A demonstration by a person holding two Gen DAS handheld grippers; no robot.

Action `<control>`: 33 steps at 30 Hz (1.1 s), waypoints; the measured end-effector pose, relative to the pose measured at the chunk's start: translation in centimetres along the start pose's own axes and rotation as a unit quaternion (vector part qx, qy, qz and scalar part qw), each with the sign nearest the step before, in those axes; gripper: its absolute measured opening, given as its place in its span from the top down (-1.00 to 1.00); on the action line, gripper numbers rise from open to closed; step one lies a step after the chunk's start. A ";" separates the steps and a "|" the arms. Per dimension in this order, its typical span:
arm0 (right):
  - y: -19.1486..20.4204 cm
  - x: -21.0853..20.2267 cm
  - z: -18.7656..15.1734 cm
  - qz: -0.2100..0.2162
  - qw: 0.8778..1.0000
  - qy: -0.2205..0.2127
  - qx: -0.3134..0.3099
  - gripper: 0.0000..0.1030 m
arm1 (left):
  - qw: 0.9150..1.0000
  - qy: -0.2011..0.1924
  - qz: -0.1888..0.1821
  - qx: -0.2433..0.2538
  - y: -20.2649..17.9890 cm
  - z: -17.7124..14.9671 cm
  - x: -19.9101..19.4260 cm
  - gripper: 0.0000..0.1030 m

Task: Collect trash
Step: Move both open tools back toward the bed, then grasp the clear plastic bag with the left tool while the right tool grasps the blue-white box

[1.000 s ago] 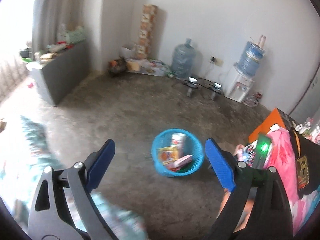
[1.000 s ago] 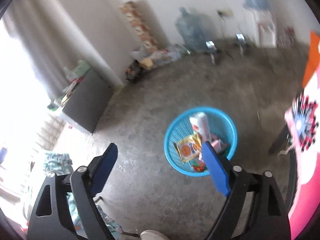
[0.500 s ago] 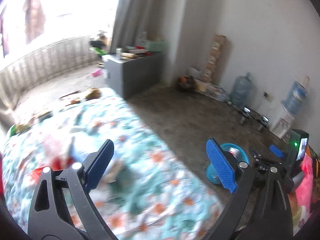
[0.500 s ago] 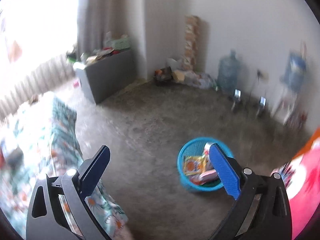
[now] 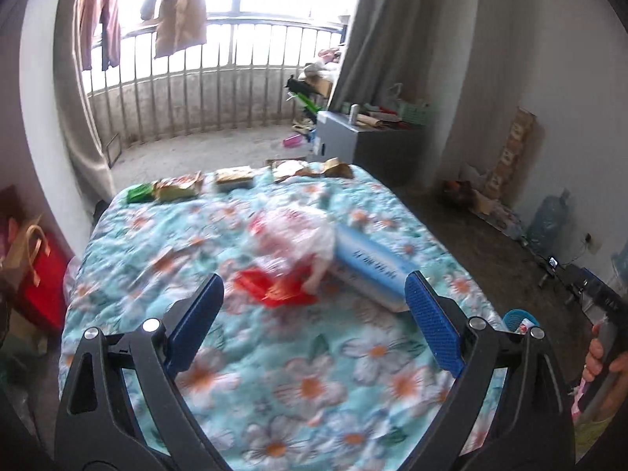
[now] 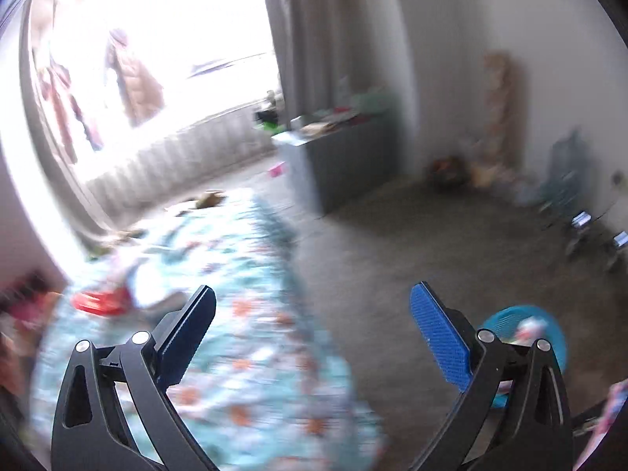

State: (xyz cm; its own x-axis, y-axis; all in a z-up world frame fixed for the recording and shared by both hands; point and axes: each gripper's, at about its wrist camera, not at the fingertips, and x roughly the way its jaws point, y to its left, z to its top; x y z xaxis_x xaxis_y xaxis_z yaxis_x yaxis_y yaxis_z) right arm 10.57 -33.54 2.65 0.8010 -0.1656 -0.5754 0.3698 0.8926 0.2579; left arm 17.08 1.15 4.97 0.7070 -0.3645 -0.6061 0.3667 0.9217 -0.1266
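Left hand-held gripper (image 5: 314, 320): jaws apart, empty, over the bed (image 5: 274, 384).
Trash: red wrapper (image 5: 276, 288) dead centre, just ahead; blue-white box (image 5: 373, 271) slants toward upper left.
Right hand-held gripper (image 6: 312, 327): wide apart, empty, farther off.
Basket (image 6: 549, 337): lower right.

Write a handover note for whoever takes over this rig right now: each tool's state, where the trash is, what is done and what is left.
Left tool: open, empty, over the bed.
Right tool: open, empty, over the bed's edge.
Blue basket: on the floor to the right of the bed, already holding some wrappers.
Left to collect: red wrapper, clear plastic bag and blue-white box mid-bed; snack packets along the far edge.
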 end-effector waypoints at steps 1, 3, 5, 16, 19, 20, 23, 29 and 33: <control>0.5 0.6 0.4 0.030 0.999 0.014 0.014 -0.87 | 1.000 0.002 0.005 -0.003 0.8 -0.2 0.1 -0.73; 1.8 1.9 0.6 0.073 0.996 0.042 0.033 -0.87 | 1.000 0.002 0.008 -0.008 2.0 -0.5 0.2 -0.73; 3.8 3.2 0.8 0.105 0.992 0.064 0.028 -0.80 | 1.000 0.000 0.002 -0.008 2.7 -0.5 0.4 -0.73; 9.7 11.4 -1.1 0.196 0.958 0.202 0.058 -0.45 | 0.997 0.004 -0.060 0.056 1.1 1.5 5.6 -0.51; 8.9 14.1 -2.5 0.227 0.932 0.250 0.133 -0.33 | 0.996 0.006 -0.036 0.085 0.2 1.6 7.8 -0.33; 8.8 15.1 -3.0 0.234 0.923 0.264 0.155 -0.29 | 0.995 0.007 -0.027 0.094 0.0 1.6 8.5 -0.31; 8.5 17.1 -4.1 0.253 0.898 0.295 0.208 -0.24 | 0.994 0.013 -0.017 0.105 -0.3 1.7 10.4 -0.27; 8.7 20.6 -5.6 0.268 0.866 0.320 0.276 -0.20 | 0.995 0.026 -0.004 0.092 0.2 2.0 13.2 -0.09; 8.7 21.6 -6.0 0.268 0.860 0.321 0.293 -0.17 | 0.996 0.038 -0.002 0.079 0.8 1.9 14.4 0.06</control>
State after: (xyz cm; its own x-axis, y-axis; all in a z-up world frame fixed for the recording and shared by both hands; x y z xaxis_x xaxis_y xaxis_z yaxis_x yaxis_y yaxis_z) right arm 28.23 -26.82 -12.16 0.5746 0.6375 -0.5133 0.3533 0.3725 0.8582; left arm 28.74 -3.65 -2.36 0.6600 -0.3516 -0.6639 0.4644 0.8856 -0.0074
